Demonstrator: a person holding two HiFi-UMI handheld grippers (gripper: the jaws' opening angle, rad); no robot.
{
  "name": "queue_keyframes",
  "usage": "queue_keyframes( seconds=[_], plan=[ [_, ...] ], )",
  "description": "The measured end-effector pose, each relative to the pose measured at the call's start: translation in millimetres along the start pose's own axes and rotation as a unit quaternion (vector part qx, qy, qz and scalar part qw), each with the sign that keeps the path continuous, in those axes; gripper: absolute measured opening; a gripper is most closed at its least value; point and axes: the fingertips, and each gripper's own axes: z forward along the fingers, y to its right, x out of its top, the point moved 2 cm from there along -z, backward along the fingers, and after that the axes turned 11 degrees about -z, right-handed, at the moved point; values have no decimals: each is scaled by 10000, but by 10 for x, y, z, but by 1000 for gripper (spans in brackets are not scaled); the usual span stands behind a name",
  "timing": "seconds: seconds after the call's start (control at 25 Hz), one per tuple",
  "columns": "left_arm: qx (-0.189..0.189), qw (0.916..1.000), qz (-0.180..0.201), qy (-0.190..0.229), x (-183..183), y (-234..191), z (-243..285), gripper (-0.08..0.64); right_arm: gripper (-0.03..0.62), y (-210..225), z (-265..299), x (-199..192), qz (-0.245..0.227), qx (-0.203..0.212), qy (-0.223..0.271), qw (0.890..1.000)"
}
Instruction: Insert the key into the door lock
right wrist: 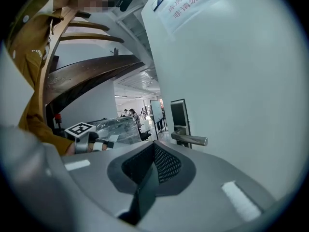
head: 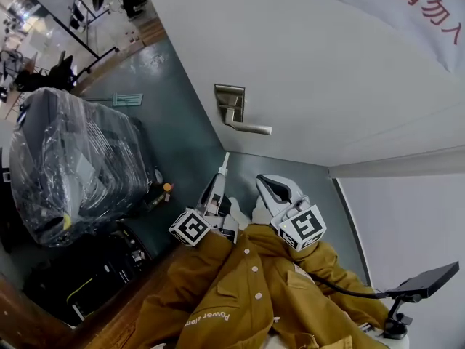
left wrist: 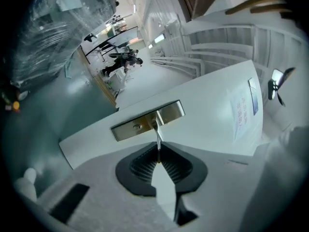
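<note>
1. Door (head: 312,57): lock plate (left wrist: 145,122) on it, untouched.
2. Right gripper (right wrist: 154,146): clenched, empty, idle to the right of the left one.
3. Left gripper (left wrist: 158,152): clamped on key (left wrist: 157,137).
4. Key: tip aimed at the far plate, seemingly short of it. The whole insertion remains.

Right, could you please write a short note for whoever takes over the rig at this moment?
The left gripper is shut on the key, with the blade pointing out toward the door.
The right gripper is shut and empty, beside the left one and short of the door.
The lock plate and its lever handle are on the door, ahead of both grippers.
Done: the key is gripped and aimed at the lock plate.
Left: the key is not yet in the lock, so line up the blade and push it in.
</note>
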Motion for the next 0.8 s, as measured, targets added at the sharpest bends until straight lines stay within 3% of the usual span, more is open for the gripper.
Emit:
queue_keyframes(
  seconds=[0.12, 0.2, 0.4, 0.6, 0.8],
  plan=[
    [393, 9991, -125, -57, 42, -209, 187, 25, 5, 91, 29, -8, -41, -50, -27, 10000],
    [225, 9993, -293, -12, 45, -246, 356, 25, 5, 106, 42, -33, -77, -13, -80, 9999],
    [-355, 9909, -1251, 358, 90, -327, 729, 25, 5, 102, 79, -83, -235, 136, -126, 9996],
    [-190, 9937, -1003, 458, 239, -649, 980, 25, 5, 139, 81, -122, -529, 183, -167, 9983],
    [-237, 9935, -1045, 391, 237, -702, 1164, 25, 5, 136, 71, -102, -691, 233, -126, 9973]
  ],
)
